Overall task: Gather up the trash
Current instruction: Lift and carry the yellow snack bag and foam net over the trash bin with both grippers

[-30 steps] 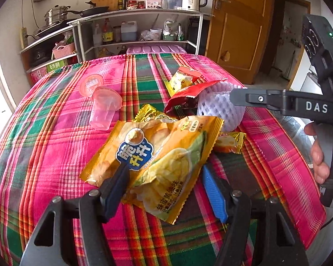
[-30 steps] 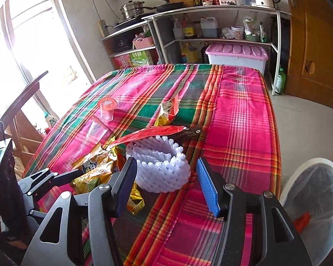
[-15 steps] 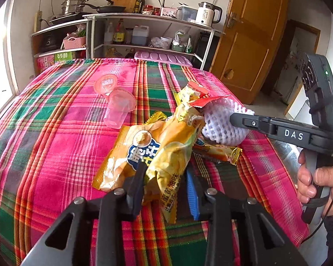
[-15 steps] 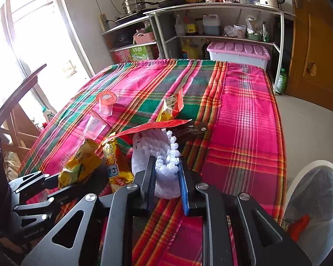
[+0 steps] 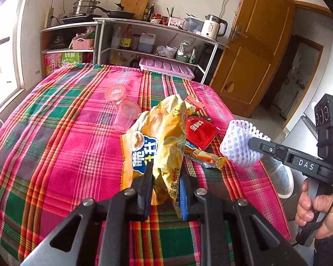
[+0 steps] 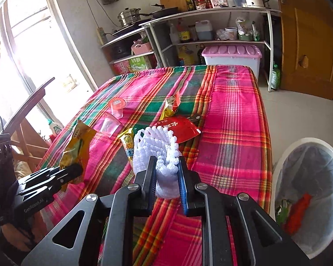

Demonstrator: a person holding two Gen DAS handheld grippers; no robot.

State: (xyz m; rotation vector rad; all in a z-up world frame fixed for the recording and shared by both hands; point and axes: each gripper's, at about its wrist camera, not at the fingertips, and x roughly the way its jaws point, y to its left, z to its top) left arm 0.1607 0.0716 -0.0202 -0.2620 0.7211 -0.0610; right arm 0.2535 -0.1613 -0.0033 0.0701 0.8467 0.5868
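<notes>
Two cups (image 5: 124, 110) lie left of the wrappers (image 5: 199, 130) on the table (image 5: 55, 146); bin (image 6: 308, 190) beside it.

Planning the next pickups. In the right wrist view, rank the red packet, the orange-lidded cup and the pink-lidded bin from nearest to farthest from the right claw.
1. Red packet: on the tablecloth just beyond the white foam net that the right claw grips.
2. Orange-lidded cup: farther up the table, to the left.
3. Pink-lidded bin: on the floor past the table's far end.

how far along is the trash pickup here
Done: some scraps already lie in the bin. In hand: left gripper pinches the yellow chip bag, right gripper the white foam net. Left: red wrapper, clear cups and small packets on the table.
</notes>
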